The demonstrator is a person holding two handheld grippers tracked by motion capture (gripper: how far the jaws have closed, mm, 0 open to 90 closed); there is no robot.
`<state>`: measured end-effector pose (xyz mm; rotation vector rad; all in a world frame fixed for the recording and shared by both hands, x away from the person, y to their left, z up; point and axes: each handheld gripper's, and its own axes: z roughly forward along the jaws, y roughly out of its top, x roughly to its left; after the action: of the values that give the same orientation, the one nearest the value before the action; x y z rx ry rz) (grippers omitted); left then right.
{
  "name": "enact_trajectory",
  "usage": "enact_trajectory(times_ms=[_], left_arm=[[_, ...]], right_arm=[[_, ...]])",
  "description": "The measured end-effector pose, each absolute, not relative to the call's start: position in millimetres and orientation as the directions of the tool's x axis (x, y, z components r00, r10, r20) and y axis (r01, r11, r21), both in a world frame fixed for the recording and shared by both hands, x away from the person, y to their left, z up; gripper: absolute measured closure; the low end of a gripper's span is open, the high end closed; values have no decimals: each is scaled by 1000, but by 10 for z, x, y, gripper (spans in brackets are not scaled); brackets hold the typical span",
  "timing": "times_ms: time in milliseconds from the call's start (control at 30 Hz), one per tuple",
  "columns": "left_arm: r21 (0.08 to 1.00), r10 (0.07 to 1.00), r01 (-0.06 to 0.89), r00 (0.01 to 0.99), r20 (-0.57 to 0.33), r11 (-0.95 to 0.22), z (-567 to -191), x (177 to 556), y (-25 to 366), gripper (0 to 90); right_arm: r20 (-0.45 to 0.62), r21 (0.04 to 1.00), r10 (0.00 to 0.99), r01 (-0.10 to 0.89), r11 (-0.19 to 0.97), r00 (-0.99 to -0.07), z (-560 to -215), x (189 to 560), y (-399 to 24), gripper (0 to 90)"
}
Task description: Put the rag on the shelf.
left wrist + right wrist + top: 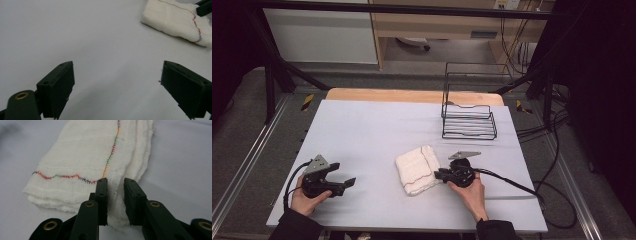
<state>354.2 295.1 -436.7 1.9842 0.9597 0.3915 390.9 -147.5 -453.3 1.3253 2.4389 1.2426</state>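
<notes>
White folded cloth (417,169), multicoloured stitching, lies mid-table (372,130), in front of the wire rack (468,120). Right gripper (116,195) clenched on cloth's edge. Left gripper (117,85) left of cloth, jaws spread, empty.

i've got the high view looking forward and down from above the near edge, whole table (362,130) in frame. left gripper view sits low, skimming across bare surface toward the folded cloth (175,21), which is off at its top right. right gripper view is pressed right up to that cloth (82,162), probably angled slightly downward. all three share the cloth (418,169).
</notes>
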Motion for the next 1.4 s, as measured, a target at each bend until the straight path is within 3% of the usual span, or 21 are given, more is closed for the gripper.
enact_trajectory(times_ms=[833,933,1000,1033,1100,1167,1200,1267,1400], left_arm=[[816,751,473,655,-75,-331,-4353,3517,2906,119],[813,750,474,658,-70,-339,-4354,3516,2886,120],[812,751,475,657,-70,-339,-4356,3518,2873,116],[812,750,475,658,-70,-341,-4355,3521,2872,113],[811,751,477,656,-72,-339,-4353,3528,2867,111],[812,752,477,655,-74,-336,-4351,3533,2864,107],[813,753,477,654,-75,-334,-4351,3536,2861,107],[812,754,480,653,-78,-332,-4352,3544,2858,103],[811,754,481,652,-76,-334,-4356,3549,2854,99]], right_arm=[[264,696,744,655,294,-614,-4494,3576,-1457,757],[241,704,744,640,308,-624,-4499,3573,-1463,693],[217,713,745,624,320,-631,-4483,3584,-1481,619],[184,729,749,600,331,-637,-4466,3590,-1499,534],[174,739,747,587,331,-641,-4451,3590,-1509,499],[147,765,739,549,337,-658,-4396,3623,-1541,388],[147,765,739,549,337,-658,-4396,3623,-1541,388],[145,771,737,542,335,-660,-4377,3680,-1550,294],[166,779,740,547,307,-651,-4361,3844,-1545,247]])
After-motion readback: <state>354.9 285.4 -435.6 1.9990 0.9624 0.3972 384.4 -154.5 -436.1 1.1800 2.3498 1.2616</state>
